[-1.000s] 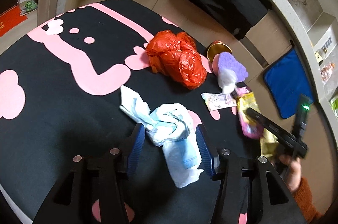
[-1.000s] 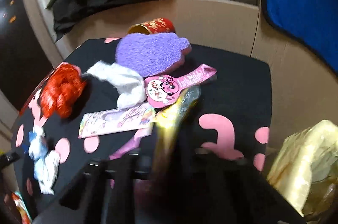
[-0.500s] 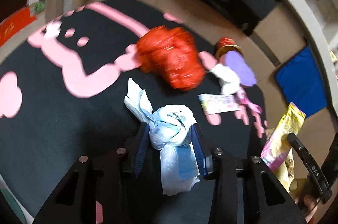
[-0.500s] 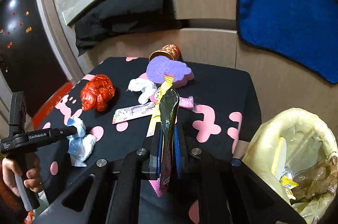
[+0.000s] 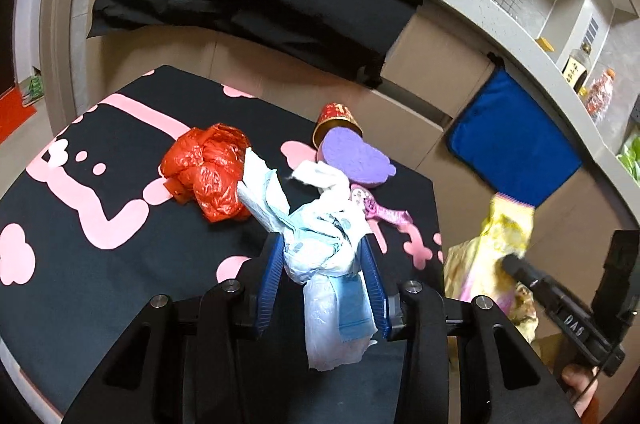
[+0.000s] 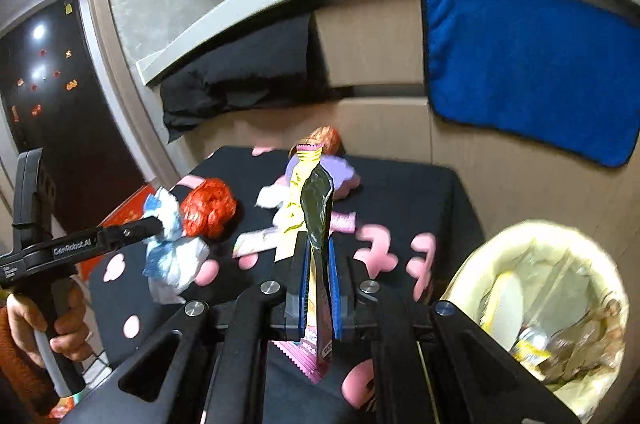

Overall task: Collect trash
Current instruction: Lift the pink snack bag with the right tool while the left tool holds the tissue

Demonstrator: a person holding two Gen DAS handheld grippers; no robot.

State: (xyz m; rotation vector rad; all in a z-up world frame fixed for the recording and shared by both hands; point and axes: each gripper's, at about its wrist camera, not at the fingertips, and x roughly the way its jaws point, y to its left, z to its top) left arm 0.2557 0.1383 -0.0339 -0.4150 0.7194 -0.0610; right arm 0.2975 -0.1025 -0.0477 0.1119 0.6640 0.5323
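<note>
Blue-padded and clamped, our left gripper (image 5: 324, 280) squeezes a crumpled white-and-pale-blue plastic bag (image 5: 326, 252); a second ago the bag lay on the cloth between wide-set jaws, which have just been closing, and now it hangs clear of the table, lifted. Our right gripper (image 6: 319, 288) is pinched tight on a flat yellow-and-pink snack wrapper (image 6: 316, 224), standing upright between the pads; a second ago that wrapper was a blur low over the table, and now it is raised beside the bin. The yellow-lined trash bin (image 6: 560, 256) sits off the table's right edge, already holding a can and other scraps.

Beyond our grippers, on the black tablecloth with pink shapes (image 5: 80, 224), the rest lies where it did before: a crumpled red plastic bag (image 5: 208, 172) toward the middle, then a white tissue wad (image 5: 320, 176), a pink cartoon wrapper (image 5: 380, 212) and a purple sponge (image 5: 356, 158) near the far right corner, with a red-and-gold paper cup (image 5: 336, 118) on its side touching the sponge at the far edge. Behind the table hang a black cloth (image 5: 256, 0) and a blue towel (image 6: 528, 72).
</note>
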